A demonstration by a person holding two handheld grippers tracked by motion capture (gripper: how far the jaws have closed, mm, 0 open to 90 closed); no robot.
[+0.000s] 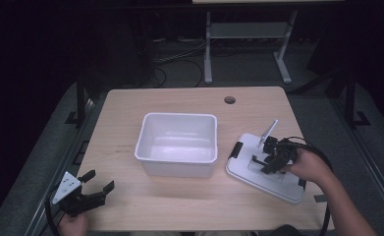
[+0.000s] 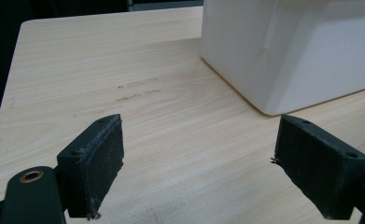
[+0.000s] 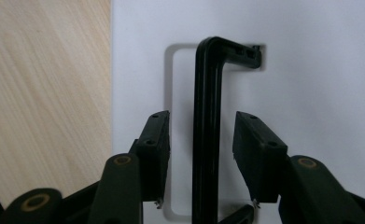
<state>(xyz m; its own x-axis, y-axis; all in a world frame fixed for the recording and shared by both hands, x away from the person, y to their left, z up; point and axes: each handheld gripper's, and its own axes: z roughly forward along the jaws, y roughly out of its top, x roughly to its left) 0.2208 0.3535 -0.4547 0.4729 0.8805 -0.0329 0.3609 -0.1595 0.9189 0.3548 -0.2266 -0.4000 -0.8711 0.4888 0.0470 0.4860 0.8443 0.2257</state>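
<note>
Dark room; grey floor (image 1: pixel 327 113), white desk frame (image 1: pixel 248 34) behind wooden table (image 1: pixel 179 211).

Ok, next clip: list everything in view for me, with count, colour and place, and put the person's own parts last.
table: one, light wood, centre of the high view, with a round hole near its far edge.
tub: one, white, open-topped with nothing inside, middle of the table.
lid: one, white, flat on the table right of the tub, black clip on its near-left end.
lid handle: one, black, standing up from a recess in the lid.
second table frame: one, grey legs, on the floor beyond.
cables: several, on the floor behind.
left gripper: black, jaws open, near-left corner of the table.
right gripper: black, over the lid, jaws open either side of the handle.
</note>
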